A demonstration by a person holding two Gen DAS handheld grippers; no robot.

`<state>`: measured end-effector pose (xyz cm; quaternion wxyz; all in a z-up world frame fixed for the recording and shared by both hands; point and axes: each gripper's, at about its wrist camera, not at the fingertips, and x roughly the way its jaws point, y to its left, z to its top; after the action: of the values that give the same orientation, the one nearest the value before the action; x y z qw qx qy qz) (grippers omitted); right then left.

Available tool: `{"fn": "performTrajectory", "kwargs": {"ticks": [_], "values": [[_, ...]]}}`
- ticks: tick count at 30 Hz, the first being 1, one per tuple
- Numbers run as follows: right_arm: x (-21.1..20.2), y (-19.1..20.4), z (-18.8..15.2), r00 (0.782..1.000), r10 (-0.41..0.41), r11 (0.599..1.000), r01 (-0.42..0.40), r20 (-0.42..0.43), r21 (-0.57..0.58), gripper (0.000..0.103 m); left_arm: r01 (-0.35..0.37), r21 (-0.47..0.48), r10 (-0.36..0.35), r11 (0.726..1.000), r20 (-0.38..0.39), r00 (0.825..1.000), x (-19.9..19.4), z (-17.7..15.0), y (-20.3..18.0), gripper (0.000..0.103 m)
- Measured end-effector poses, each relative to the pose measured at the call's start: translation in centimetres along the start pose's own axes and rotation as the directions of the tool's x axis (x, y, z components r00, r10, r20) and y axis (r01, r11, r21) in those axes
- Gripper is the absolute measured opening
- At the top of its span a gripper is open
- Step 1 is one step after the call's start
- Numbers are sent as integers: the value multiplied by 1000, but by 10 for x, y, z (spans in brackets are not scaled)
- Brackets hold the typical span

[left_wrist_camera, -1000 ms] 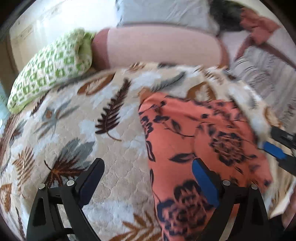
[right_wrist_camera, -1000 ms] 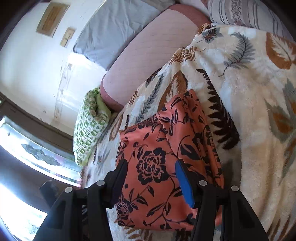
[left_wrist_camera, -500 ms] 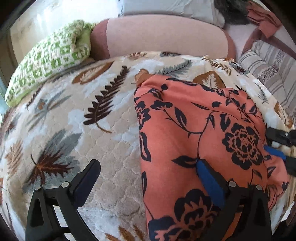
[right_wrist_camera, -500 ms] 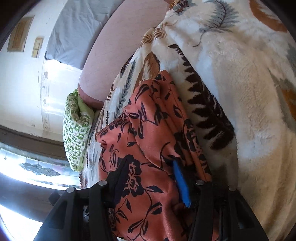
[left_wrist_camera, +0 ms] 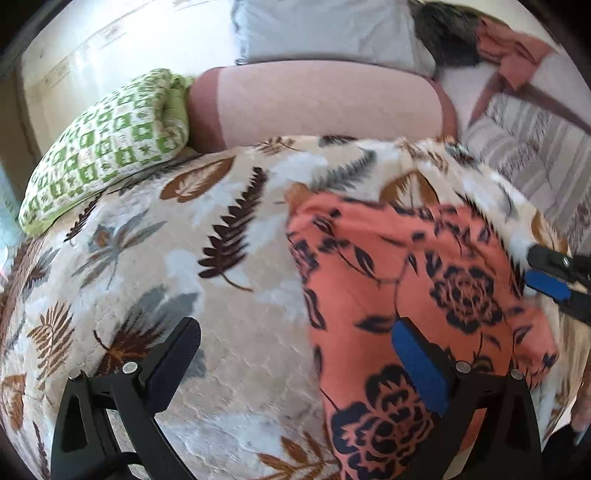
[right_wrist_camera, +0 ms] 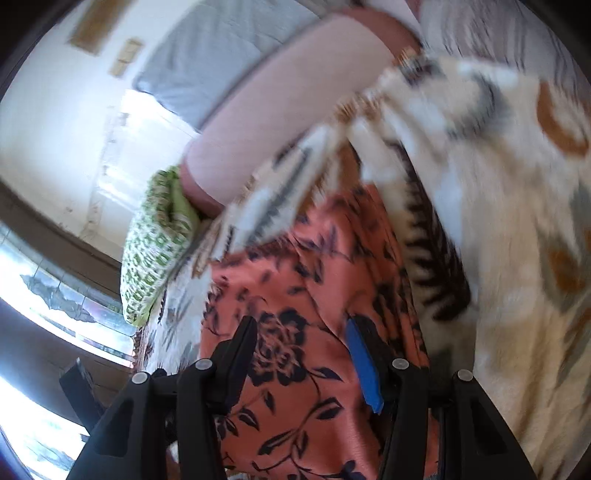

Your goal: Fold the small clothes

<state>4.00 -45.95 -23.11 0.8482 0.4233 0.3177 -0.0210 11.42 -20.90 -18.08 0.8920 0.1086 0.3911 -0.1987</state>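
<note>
One garment is in play, and it looks partly folded. Left wrist view: the orange floral cloth (left_wrist_camera: 424, 295) lies doubled on the leaf blanket (left_wrist_camera: 166, 266), filling the lower right of the frame. The left gripper (left_wrist_camera: 295, 365) stands wide and empty, one finger over bare blanket at lower left, the other over the cloth. At the right edge the right gripper (left_wrist_camera: 554, 284) sits at the cloth's far side. A green pillow (left_wrist_camera: 107, 147) lies at upper left, a pink cushion (left_wrist_camera: 317, 103) and a grey one (left_wrist_camera: 325, 29) along the top, striped bedding (left_wrist_camera: 532, 158) at upper right. Right wrist view, blurred: the cloth (right_wrist_camera: 306, 295) runs from centre to the bottom edge, between half-spread jaws of the right gripper (right_wrist_camera: 303, 354); whether the pads pinch it I cannot tell. A window (right_wrist_camera: 44, 302) glares at lower left below a pale wall (right_wrist_camera: 55, 122). Judging by the rumpled outline, at least one more fold and a smoothing remain.
</note>
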Motion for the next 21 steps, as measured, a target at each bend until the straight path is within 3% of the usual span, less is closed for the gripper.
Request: {"fn": "performTrajectory", "kwargs": {"ticks": [3, 5, 7, 10, 12, 14, 16, 18, 21], "values": [[1, 5, 0, 1000, 13, 1000, -13, 5, -14, 55, 20, 8, -19, 1000, -77, 997, 21, 0, 0, 103], [15, 0, -1, 998, -2, 1000, 3, -56, 17, 56, 58, 26, -53, 998, -169, 984, 44, -7, -7, 103], [38, -6, -5, 987, -55, 997, 61, -149, 38, 58, 97, -14, -98, 995, -158, 983, 48, -10, -5, 103], [36, -5, -2, 990, -42, 999, 46, -137, 25, 59, 121, -26, -124, 992, -180, 976, 46, -3, -4, 103], [30, -10, 1, 993, -9, 998, 16, -117, 59, 59, 82, -6, -82, 997, -132, 988, 36, 1, -3, 103], [22, -16, 6, 996, 18, 996, -11, -82, 88, 59, 94, -6, -94, 996, -93, 991, 27, 6, 0, 103], [13, -18, 13, 999, 27, 995, -23, -35, 93, 61, 130, -8, -130, 992, -110, 985, 28, 11, 1, 103], [3, -25, 20, 1000, 29, 995, -29, 9, 97, 73, 135, 1, -134, 991, -139, 981, 35, 14, 2, 103], [-3, -36, 29, 999, 30, 992, -32, 22, 119, 75, 123, 40, -114, 992, -177, 978, 47, 19, -2, 103]]}}
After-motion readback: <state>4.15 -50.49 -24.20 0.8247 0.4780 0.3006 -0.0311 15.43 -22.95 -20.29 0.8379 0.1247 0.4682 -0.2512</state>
